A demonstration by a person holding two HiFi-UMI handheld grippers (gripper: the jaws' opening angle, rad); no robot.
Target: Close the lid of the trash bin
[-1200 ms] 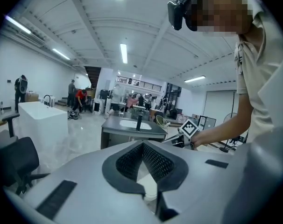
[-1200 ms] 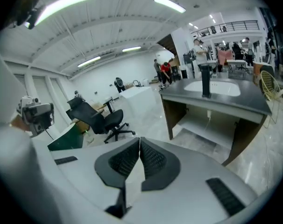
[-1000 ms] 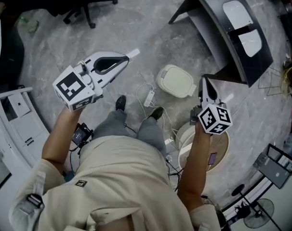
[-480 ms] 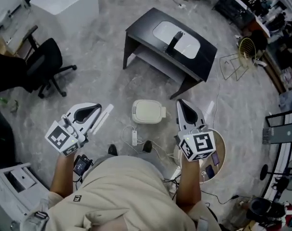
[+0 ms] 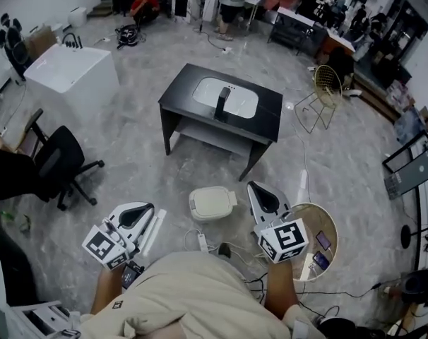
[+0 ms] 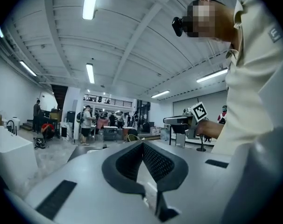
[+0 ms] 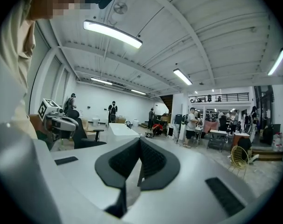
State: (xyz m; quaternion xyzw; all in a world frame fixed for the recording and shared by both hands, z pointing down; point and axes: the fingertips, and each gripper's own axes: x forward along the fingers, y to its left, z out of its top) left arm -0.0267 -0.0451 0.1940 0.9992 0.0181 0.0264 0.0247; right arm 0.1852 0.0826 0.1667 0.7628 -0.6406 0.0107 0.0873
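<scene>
The trash bin (image 5: 212, 203) is a small cream bin on the grey floor just ahead of my feet, and its rounded lid lies flat on top. My left gripper (image 5: 158, 219) is held low at the left, well clear of the bin, shut with nothing in it. My right gripper (image 5: 251, 186) hangs just right of the bin, pointing past it, also shut and empty. In the left gripper view the jaws (image 6: 142, 144) meet at their tips and face across the hall. The right gripper view shows its jaws (image 7: 139, 141) closed together too. Neither gripper view shows the bin.
A black table (image 5: 263, 122) with a white inset stands beyond the bin. A power strip (image 5: 202, 242) and cables lie by my feet. A round wooden stool (image 5: 325, 221) holding phones is at the right. An office chair (image 5: 55, 164) and a white cabinet (image 5: 69, 76) are at the left.
The head view has lifted and now takes in much more of the hall. The bin and both grippers look smaller and sit lower in the frame. Both grippers stay shut.
</scene>
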